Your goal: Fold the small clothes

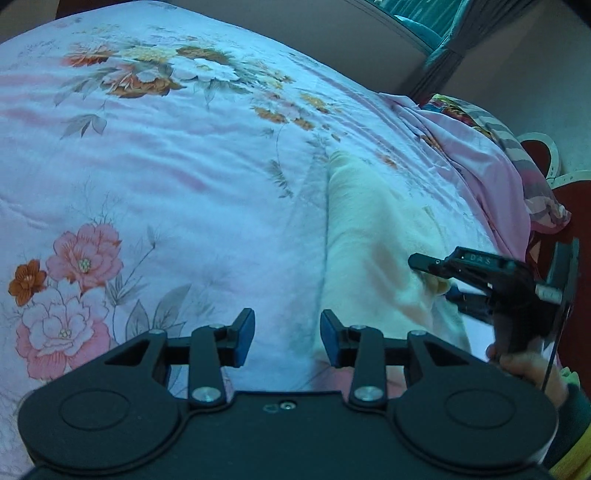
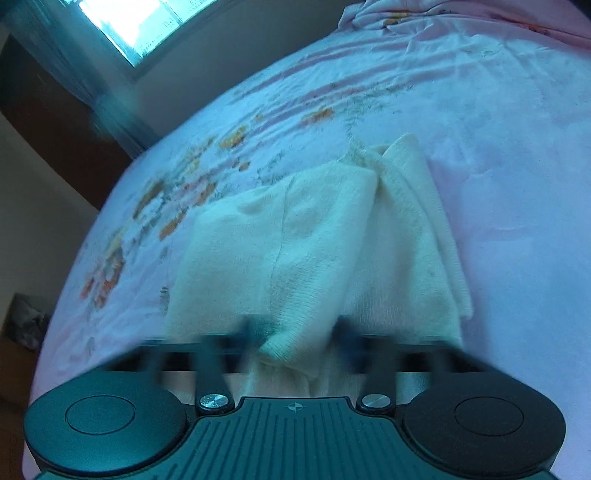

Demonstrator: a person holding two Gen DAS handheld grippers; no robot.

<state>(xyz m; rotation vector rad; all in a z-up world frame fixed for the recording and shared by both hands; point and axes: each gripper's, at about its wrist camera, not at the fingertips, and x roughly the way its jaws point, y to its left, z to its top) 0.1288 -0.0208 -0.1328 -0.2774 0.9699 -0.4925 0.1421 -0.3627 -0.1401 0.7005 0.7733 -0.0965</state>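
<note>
A cream knitted garment (image 1: 373, 236) lies partly folded on the floral bed sheet (image 1: 177, 173). My left gripper (image 1: 287, 338) is open and empty, hovering over the sheet just left of the garment's near edge. My right gripper (image 1: 434, 277) shows in the left wrist view at the garment's right edge, its fingers around a bunch of the cream fabric. In the right wrist view the garment (image 2: 314, 236) fills the middle and a cuff-like edge sits between my right gripper's (image 2: 299, 332) blurred fingers.
A crumpled pink quilt (image 1: 476, 162) and a striped pillow (image 1: 532, 184) lie at the bed's right side. A red headboard (image 1: 576, 206) stands beyond. A window (image 2: 144, 22) and dark curtain show at the far side.
</note>
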